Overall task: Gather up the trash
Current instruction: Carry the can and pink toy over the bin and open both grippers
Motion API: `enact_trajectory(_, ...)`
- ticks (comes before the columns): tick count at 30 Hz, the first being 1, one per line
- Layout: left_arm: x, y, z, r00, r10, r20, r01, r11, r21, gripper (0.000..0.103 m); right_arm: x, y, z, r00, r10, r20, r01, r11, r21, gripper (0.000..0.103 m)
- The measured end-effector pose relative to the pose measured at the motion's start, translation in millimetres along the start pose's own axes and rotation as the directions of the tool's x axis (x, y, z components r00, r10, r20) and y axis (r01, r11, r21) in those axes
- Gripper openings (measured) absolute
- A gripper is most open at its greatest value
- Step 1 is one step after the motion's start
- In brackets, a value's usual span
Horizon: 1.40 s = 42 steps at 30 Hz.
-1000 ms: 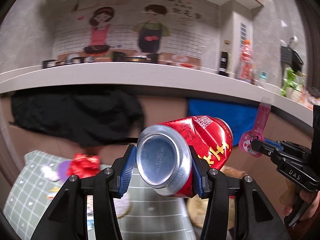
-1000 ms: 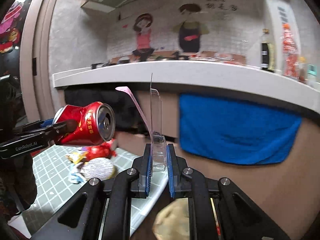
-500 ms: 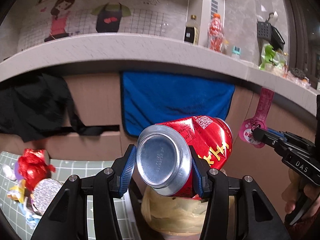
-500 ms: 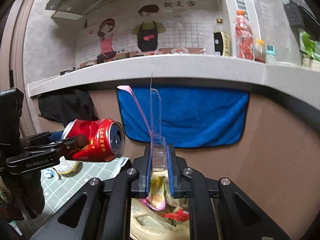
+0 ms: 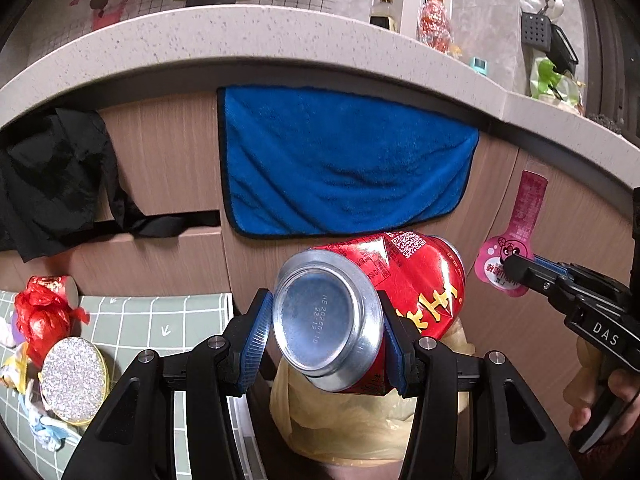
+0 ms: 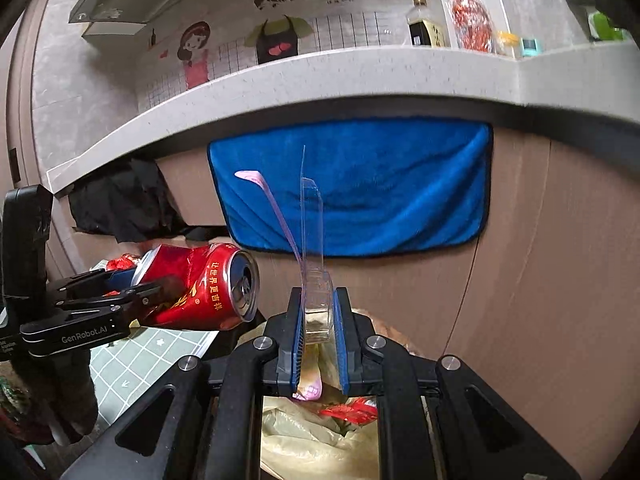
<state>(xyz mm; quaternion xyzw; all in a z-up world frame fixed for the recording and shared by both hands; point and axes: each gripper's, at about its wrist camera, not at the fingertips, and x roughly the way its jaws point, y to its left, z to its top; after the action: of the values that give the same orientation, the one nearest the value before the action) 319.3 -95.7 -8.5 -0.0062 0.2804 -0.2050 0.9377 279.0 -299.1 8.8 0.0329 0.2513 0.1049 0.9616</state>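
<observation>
My left gripper (image 5: pixel 326 340) is shut on a dented red drink can (image 5: pixel 416 280), held sideways with its silver bottom facing the camera. It hangs just above a bin lined with a yellowish bag (image 5: pixel 352 428). In the right wrist view the same red can (image 6: pixel 200 288) sits in the left gripper (image 6: pixel 160 286) at the left. My right gripper (image 6: pixel 318 332) is shut on a clear plastic blister pack with a pink backing strip (image 6: pixel 312 256), above the bag (image 6: pixel 316 440), which holds wrappers. From the left wrist view the pink pack (image 5: pixel 516 240) shows at the right gripper's tip.
A green grid mat (image 5: pixel 160 320) at the left carries a red wrapper (image 5: pixel 40 316), a glittery round lid (image 5: pixel 72 380) and other scraps. A blue towel (image 5: pixel 340 160) and black cloth (image 5: pixel 52 176) hang on the wood cabinet front under the counter (image 5: pixel 240 36).
Both grippers have swung right and dipped, off the green mat to above the bagged bin. The can and the blister pack stay gripped.
</observation>
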Motion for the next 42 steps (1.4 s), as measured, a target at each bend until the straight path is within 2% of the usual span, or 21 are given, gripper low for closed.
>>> enact_trajectory(15, 35, 3, -12, 0.995, -0.018, -0.096, 0.016, 1.0, -0.018, 0.051, 26, -7, -14, 0.998, 0.014, -0.065, -0.012, 0.999, 0.03, 0.013)
enact_trajectory(26, 60, 6, -20, 0.984, -0.052, -0.169, 0.043, 0.998, -0.053, 0.051, 53, -17, -24, 0.991, 0.024, -0.128, -0.015, 0.997, 0.07, 0.013)
enact_trajectory(27, 64, 7, -20, 0.982, -0.074, -0.176, 0.065, 0.996, -0.062, 0.051, 56, -18, -25, 0.991, 0.029, -0.132, -0.019, 0.997, 0.076, 0.016)
enact_trajectory(29, 74, 10, -19, 0.963, -0.18, -0.202, 0.163, 0.982, -0.099, 0.052, 61, -20, -28, 0.989, 0.033, -0.144, -0.02, 0.996, 0.089, 0.02)
enact_trajectory(31, 82, 15, -18, 0.947, -0.228, -0.225, 0.201, 0.97, -0.138, 0.057, 66, -22, -32, 0.988, 0.029, -0.152, -0.014, 0.995, 0.099, 0.041)
enact_trajectory(32, 83, 17, -17, 0.947, -0.23, -0.224, 0.199, 0.968, -0.151, 0.063, 66, -24, -34, 0.988, 0.026, -0.152, -0.01, 0.995, 0.104, 0.041)
enact_trajectory(35, 83, 25, -16, 0.947, -0.233, -0.219, 0.195, 0.964, -0.181, 0.073, 68, -29, -39, 0.986, 0.018, -0.165, 0.002, 0.993, 0.121, 0.041)
enact_trajectory(39, 74, 35, -14, 0.959, -0.204, -0.197, 0.164, 0.965, -0.204, 0.073, 66, -35, -42, 0.985, 0.013, -0.174, 0.013, 0.989, 0.149, 0.041)
enact_trajectory(42, 62, 47, -13, 0.975, -0.144, -0.168, 0.109, 0.973, -0.203, 0.074, 63, -34, -44, 0.984, 0.013, -0.177, 0.015, 0.988, 0.155, 0.041)
